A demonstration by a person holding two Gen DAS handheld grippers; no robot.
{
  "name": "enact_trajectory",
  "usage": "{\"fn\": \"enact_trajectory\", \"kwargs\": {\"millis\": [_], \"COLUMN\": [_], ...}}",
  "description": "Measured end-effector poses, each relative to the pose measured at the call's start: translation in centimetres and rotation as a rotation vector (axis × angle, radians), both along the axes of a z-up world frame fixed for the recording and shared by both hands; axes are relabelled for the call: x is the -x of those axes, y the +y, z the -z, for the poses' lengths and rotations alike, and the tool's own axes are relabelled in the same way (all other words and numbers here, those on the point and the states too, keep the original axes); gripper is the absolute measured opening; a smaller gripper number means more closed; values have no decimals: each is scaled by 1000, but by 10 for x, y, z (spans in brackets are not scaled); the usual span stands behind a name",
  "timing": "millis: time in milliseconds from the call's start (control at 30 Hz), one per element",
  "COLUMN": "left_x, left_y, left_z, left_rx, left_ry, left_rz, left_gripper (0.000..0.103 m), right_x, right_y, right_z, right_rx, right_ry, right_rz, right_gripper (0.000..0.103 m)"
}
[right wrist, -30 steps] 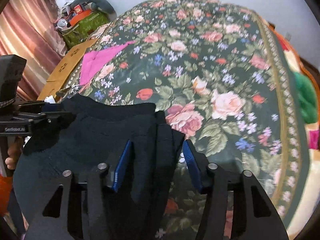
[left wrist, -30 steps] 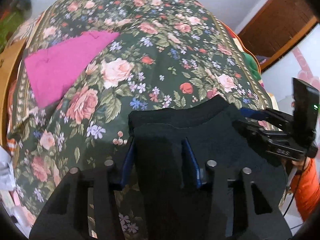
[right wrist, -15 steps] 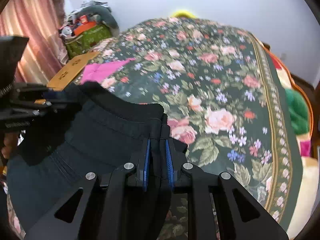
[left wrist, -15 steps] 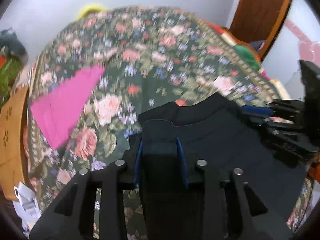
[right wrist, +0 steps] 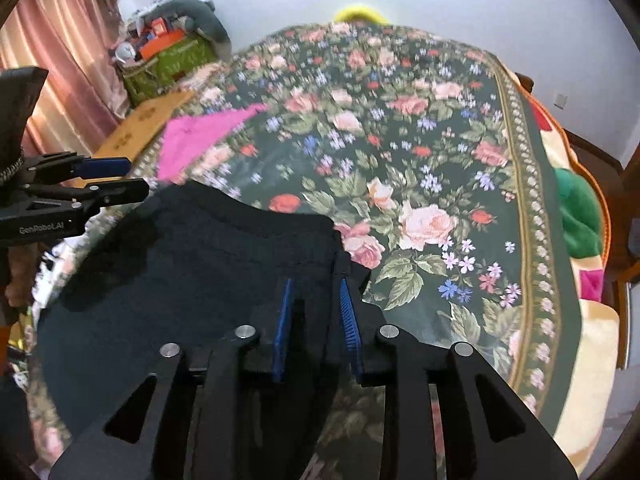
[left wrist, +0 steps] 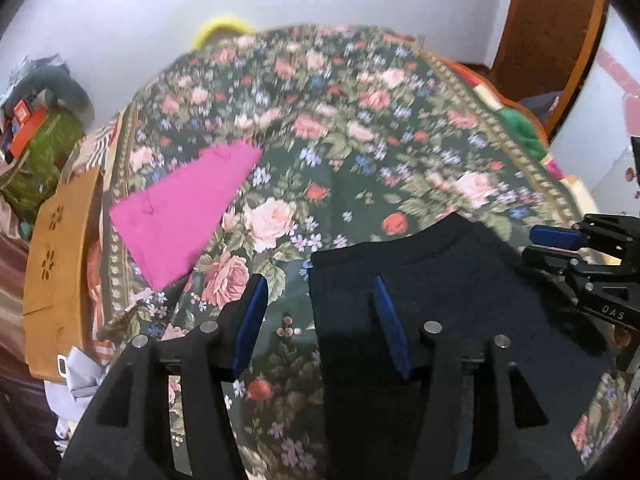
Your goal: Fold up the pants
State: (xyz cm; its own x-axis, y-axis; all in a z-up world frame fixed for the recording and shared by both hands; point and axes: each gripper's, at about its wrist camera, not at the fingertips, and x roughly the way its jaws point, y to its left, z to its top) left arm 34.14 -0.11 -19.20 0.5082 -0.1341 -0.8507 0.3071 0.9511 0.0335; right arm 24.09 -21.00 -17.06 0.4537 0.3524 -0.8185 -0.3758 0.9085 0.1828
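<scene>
The black pants (left wrist: 440, 300) lie on the near part of the floral bedspread (left wrist: 340, 140), waistband toward the far side. My left gripper (left wrist: 316, 312) is open; its right finger rests on the pants' left edge, its left finger over the bedspread. In the right wrist view the pants (right wrist: 180, 272) fill the lower left. My right gripper (right wrist: 314, 312) has its jaws a little apart around the pants' right waistband corner. Each gripper shows in the other's view: the right one (left wrist: 580, 256) and the left one (right wrist: 80, 184).
A folded magenta cloth (left wrist: 184, 204) lies on the bedspread at the far left. A wooden board (left wrist: 60, 264) edges the bed's left side, with a green bag (right wrist: 168, 60) of clutter beyond. A green cloth (right wrist: 580, 208) lies at the right edge. A wooden door (left wrist: 552, 28) stands at the back right.
Both grippers closed on the pants' waistband corners and lifted half a second ago. Now the left jaws have opened wide and the right jaws have parted a little; the pants lie flat.
</scene>
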Motion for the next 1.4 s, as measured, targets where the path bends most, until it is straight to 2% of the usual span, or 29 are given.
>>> {"fn": "enact_trajectory", "kwargs": {"millis": [67,133,233,267,367,467,533,600,767,900,967,1133,1200,1300,1400], "left_x": [12,22,39,44,58,72,84,96,113,124,131,141,143,149,151], "left_y": [-2,-6,-15,-17,-18,-15,-7,4,32,39,43,58,63,70,79], "left_z": [-8,-10,-5,-1,19,40,44,41,32,27,26,29,27,24,24], "left_rx": [27,38,26,19,15,-23,-29,-27,36,6,-40,-1,3,-1,-51], "left_ry": [-2,6,22,30,81,107,85,62,76,53,31,42,38,28,28], "left_rz": [17,35,64,70,65,54,36,23,-24,-56,-80,-116,-133,-152,-192], "left_gripper": [57,59,61,61,61,63,73,76,76,76,76,76,76,76,76], "right_x": [11,23,42,48,61,72,78,82,96,104,108,116,119,125,131], "right_y": [5,12,26,30,41,42,36,30,19,10,5,-18,-28,-38,-43], "right_z": [-11,-18,-20,-18,-7,8,8,5,1,-4,-5,-2,0,3,2], "right_rx": [-16,-33,-38,-40,-16,5,-7,-23,-26,-27,-6,-36,-79,-104,-83], "right_ry": [-10,-13,-1,5,44,68,63,67,46,39,27,56,83,101,95], "right_rz": [-23,-51,-89,-103,-138,-135,-114,-97,-66,-44,-26,21,50,72,79], "right_gripper": [30,43,55,56,56,56,56,57,56,56,57,57,57,57,57]}}
